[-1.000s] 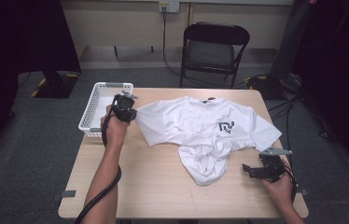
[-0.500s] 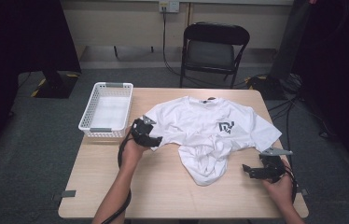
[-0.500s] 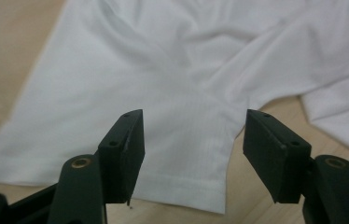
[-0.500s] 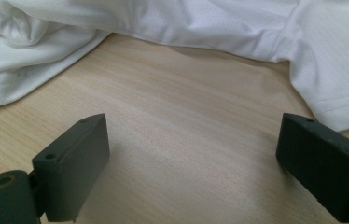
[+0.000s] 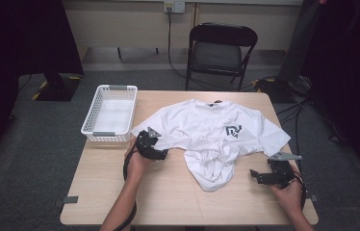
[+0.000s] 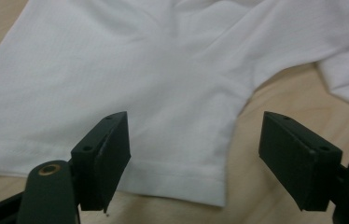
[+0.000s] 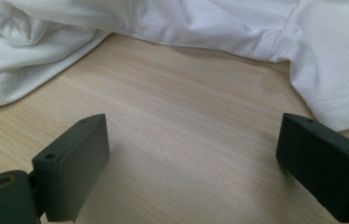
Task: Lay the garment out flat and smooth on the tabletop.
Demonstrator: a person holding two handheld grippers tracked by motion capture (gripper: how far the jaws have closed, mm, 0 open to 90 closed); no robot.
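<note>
Lying flat across table (image 5: 120, 192), white T-shirt (image 5: 207, 130): collar away from person, hem bunched near. Left gripper (image 5: 155, 153) just opening, jaws apart over sleeve hem, nothing pinched. Right gripper (image 5: 260, 177) jaws wide, empty.

T-shirt (image 5: 212, 130) mid-table (image 5: 168, 202); basket (image 5: 110, 113) left of it.

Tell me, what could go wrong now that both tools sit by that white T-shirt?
The left tool has just been opening, jaws wide over the sleeve hem without pinching it. Closing here might catch only one thin layer, which could slip free. The T-shirt is bunched at its lower middle, so pulling a sleeve may drag those folds along. The right tool hangs open over bare table and may close on nothing.
</note>
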